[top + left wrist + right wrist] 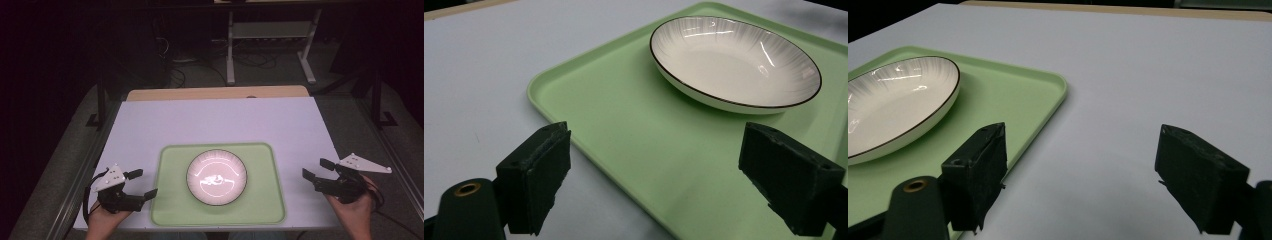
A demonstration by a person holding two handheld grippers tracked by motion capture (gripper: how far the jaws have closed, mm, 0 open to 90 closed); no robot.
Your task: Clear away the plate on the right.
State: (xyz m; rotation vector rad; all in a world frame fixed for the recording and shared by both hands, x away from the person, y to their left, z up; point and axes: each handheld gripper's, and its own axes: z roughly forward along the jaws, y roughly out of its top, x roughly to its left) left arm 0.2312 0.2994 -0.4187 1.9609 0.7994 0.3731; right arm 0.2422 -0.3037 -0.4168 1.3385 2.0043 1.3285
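Nothing has been taken hold of: the work looks to be at its very start, with every step of handling ahead.

At the left, the left tongs [141, 184] rest in the person's hand over the white bench [220, 120], just off the left edge of the green tray [260, 210]. Their jaws stand wide apart and hold nothing. In the left gripper view the near corner of the tray [624, 130] lies between the two jaws, one over the bench and the other over the tray, though whether either touches the surface I cannot tell.

In the middle, the white dish with a thin dark rim [216, 177] sits upright and empty at the centre of the tray, well apart from both tongs. Seen from the left gripper view, the dish [734, 62] lies beyond the jaws, untouched.

At the right, the right tongs [316, 168] are held over bare bench, near the tray's right edge but clear of it. They too gape wide and grip nothing; the right gripper view shows plain bench between the jaws, with the tray [1013, 95] and the dish [893, 107] off to one side.

I judge that reaching, grasping and moving all remain.
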